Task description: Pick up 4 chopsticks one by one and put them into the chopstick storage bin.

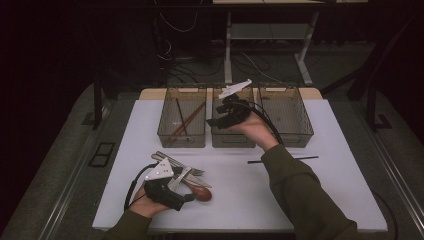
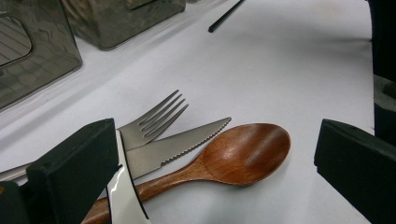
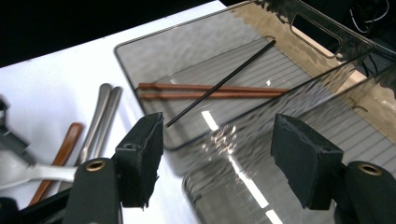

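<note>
A pile of cutlery lies at the table's front left: a wooden spoon (image 1: pixel 201 192) (image 2: pixel 243 151), a serrated knife (image 2: pixel 180 147) and a fork (image 2: pixel 156 119). My left gripper (image 1: pixel 187 193) (image 2: pixel 217 144) stands open over the pile, with the spoon's bowl between its jaws and a white glossy utensil (image 2: pixel 122 189) beside its left jaw. My right gripper (image 1: pixel 216 120) (image 3: pixel 217 140) hovers open and empty above the middle bin (image 1: pixel 232 137). Two brown chopsticks (image 3: pixel 210 91) and a black one (image 3: pixel 219 84) lie in the left bin (image 1: pixel 181 137) (image 3: pixel 140 56).
A third clear bin (image 1: pixel 286 117) stands at the back right. A lone black chopstick (image 1: pixel 282 159) (image 2: pixel 226 16) lies on the white table (image 1: pixel 240 195) right of centre. Cutlery handles (image 3: pixel 98 121) show left of the bins in the right gripper view.
</note>
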Demonstrator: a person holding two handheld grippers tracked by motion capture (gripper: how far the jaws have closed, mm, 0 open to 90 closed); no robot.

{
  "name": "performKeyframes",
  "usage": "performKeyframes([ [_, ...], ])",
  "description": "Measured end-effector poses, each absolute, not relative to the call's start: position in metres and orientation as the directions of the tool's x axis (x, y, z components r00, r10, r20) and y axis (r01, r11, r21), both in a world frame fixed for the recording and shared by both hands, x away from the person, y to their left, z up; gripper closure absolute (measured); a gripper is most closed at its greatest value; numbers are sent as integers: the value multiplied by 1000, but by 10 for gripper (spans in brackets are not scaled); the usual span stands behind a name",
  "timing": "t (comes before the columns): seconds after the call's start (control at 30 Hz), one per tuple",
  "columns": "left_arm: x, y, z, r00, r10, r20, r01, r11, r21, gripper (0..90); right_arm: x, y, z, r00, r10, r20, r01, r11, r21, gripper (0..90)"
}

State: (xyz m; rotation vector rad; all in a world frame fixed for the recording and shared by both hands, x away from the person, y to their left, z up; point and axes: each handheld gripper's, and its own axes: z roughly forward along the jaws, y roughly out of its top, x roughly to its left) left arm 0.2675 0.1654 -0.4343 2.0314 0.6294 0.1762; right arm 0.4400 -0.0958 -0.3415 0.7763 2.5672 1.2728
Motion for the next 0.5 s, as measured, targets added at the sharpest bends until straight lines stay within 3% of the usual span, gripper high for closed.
performKeyframes([
  [0.5,268,166,-433,848,513,-133,369,-390,844,0,394,-155,-348,-878,476,59,328,506,798,327],
])
